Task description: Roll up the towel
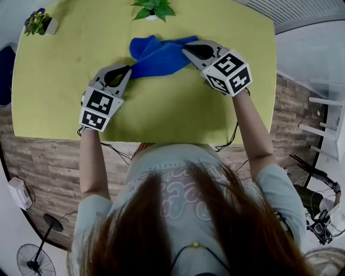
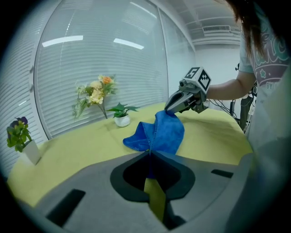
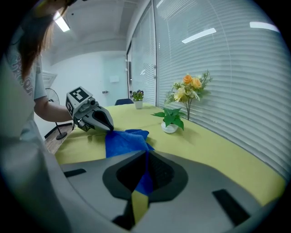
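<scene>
Towel (image 1: 159,56) corners are in both your tools. The left gripper (image 1: 128,69) has its jaws closed on the towel's lower-left corner, and the right gripper (image 1: 186,51) has its jaws closed on the right-hand end. In each gripper view blue cloth runs straight into the seam between the pads.

The towel lies in the upper middle of the head view, on the yellow-green table (image 1: 161,113). It is rumpled and folded over itself, and it is partly lifted between your two grips, not lying flat.

The step in hand looks like taking hold before the roll begins. No roll is formed yet, so most of the task is still ahead.

- Draw the two grips gently apart until the held edge goes taut.
- Lay the cloth flat before you turn it over.
- Keep both tools at the same height so the roll starts square and not as a cone.
- Thin cloth can slip from closed pads, so pull slowly.

There is a broad bare stretch of table below the towel in the head view, reaching to the near edge, and more room to its left. A potted plant (image 1: 153,9) stands just beyond the towel at top centre, so work toward yourself. A second small plant (image 1: 39,22) in the upper-left corner is well apart.
</scene>
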The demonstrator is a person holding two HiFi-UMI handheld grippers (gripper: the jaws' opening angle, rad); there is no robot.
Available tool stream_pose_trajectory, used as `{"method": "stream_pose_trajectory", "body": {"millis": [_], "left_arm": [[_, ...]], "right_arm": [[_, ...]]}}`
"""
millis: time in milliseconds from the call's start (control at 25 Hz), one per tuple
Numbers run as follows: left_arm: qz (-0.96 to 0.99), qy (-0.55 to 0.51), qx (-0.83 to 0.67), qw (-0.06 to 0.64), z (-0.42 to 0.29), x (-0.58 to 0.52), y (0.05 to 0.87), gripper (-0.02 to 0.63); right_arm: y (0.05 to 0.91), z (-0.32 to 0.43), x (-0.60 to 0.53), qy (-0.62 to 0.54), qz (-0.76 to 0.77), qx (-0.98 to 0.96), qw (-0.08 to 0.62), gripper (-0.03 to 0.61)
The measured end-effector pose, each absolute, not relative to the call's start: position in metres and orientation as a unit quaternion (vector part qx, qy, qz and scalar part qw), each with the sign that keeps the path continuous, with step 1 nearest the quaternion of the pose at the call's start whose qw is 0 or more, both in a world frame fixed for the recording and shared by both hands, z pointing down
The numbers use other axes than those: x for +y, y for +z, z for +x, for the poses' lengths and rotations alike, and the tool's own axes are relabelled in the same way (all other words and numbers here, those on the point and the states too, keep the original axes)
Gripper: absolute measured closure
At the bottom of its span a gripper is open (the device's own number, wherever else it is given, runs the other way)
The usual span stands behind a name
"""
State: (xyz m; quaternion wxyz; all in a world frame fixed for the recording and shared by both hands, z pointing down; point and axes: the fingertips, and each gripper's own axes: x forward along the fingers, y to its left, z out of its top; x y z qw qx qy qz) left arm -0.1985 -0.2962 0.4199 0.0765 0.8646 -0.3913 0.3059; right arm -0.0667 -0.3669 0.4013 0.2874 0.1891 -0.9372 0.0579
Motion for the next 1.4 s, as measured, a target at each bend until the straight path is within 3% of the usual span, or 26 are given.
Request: {"method": "stream_pose_trajectory", "body": {"millis": [760,1080,1400], "left_arm": [[0.903,0.338,-0.264,-0.002,-0.158,-0.180,0.411,0.594],[0.908,0.370,-0.194,-0.021,-0.152,-0.137,0.423,0.594],[0.909,0.378,-0.169,-0.037,-0.147,-0.112,0.425,0.594]], "right_arm": [[0.407,-0.014,-0.228,0.034,0.213,-0.932,0.291,0.557],[0.439,-0.005,-0.159,0.038,0.142,-0.920,0.365,0.525],[0.399,-0.002,-0.180,0.021,0.190,-0.931,0.311,0.491]]}}
